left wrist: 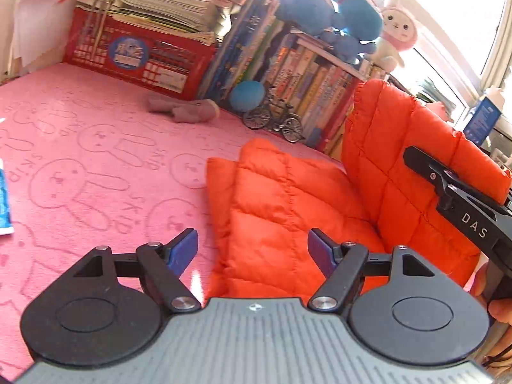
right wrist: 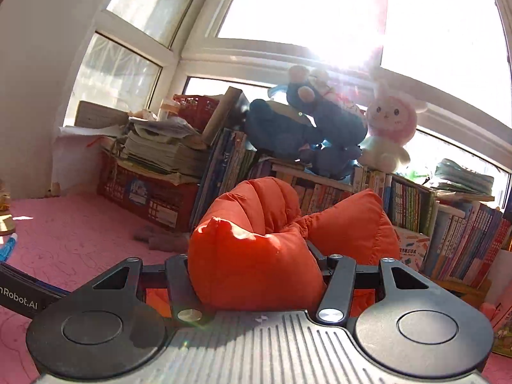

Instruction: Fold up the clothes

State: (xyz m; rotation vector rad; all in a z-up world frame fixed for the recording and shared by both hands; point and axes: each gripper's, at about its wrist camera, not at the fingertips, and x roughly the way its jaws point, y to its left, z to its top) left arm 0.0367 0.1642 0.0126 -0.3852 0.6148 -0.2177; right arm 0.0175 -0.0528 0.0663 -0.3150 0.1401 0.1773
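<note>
The right gripper (right wrist: 256, 256) pinches a bunched edge of the orange puffer jacket (left wrist: 288, 198) and holds that half raised off the pink blanket (left wrist: 96, 166) (presumably to fold it over), while the left gripper (left wrist: 252, 249) hovers spread wide, empty, beside the flat half.

A pink towel-like cover embossed with rabbit outlines (left wrist: 96, 160) spreads over the flat surface, ending at a red printed crate (left wrist: 137, 54) topped with a stack of papers and booklets (left wrist: 166, 3) and a long row of upright colourful books (right wrist: 412, 204). On the books sit dark blue plush toys (right wrist: 307, 124) and a pink-and-white plush rabbit (right wrist: 388, 128), while a small black model bicycle (left wrist: 275, 118) and a blue ball (left wrist: 248, 94) stand at their foot. Behind, a wide white-framed window (right wrist: 288, 48) pours in glaring sunlight beside a plain white wall (right wrist: 35, 80).
</note>
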